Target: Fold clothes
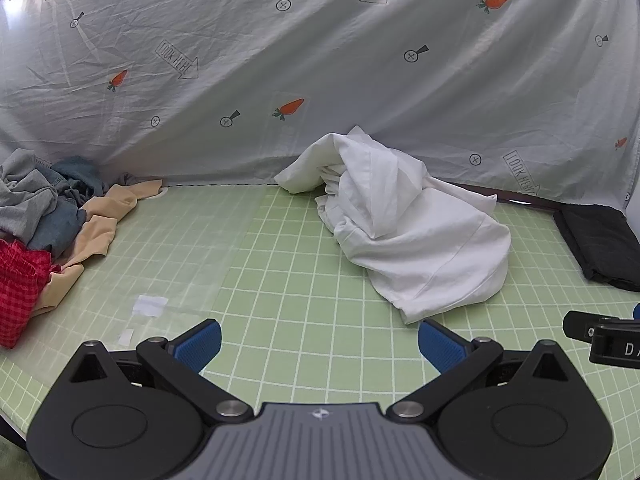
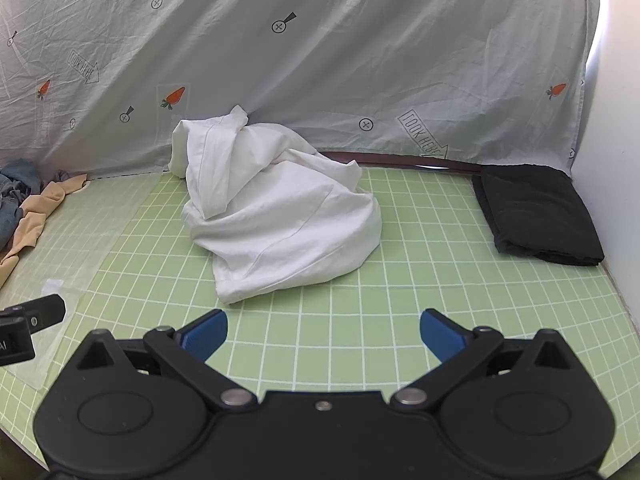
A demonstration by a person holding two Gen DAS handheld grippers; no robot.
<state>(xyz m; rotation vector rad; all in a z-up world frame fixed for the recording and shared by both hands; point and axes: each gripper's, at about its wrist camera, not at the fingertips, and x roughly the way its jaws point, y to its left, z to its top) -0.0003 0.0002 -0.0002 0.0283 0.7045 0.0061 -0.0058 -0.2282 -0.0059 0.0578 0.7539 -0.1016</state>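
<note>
Left gripper (image 1: 319,344): sitting closest to the lens, blue pads spread as wide as they go, nothing between them, hovering over bare green grid mat (image 1: 280,280) and tilting down toward the cloth.

Right gripper (image 2: 323,334): same deal, jaws gaping, not gripping anything, just pointing across the mat. You can catch its black side poking in at the right edge of the left view.

White garment (image 2: 276,216): lying crumpled in a heap mid-mat, back end bunching up against the printed sheet. Nobody's touching it. It's sitting ahead of both grippers, a bit right of the left one and a bit left of the right one.

Black garment (image 2: 536,212): looking already folded, resting flat as a neat rectangle at the far right corner of the mat, well apart from the white one.

Unfolded pile (image 1: 44,224): waiting on the left side, grey, denim-blue, tan and red checked pieces all tangling together.

Backdrop sheet (image 1: 320,60): hanging behind everything, pale with carrots and "look here" arrows, not part of the job as far as I can tell.

Progress: I'm guessing one piece done, the white one coming up next, and the whole left pile still waiting, so pretty early going.

What's next, probably: both grippers going for edges or corners of the white heap to spread it flat first.
</note>
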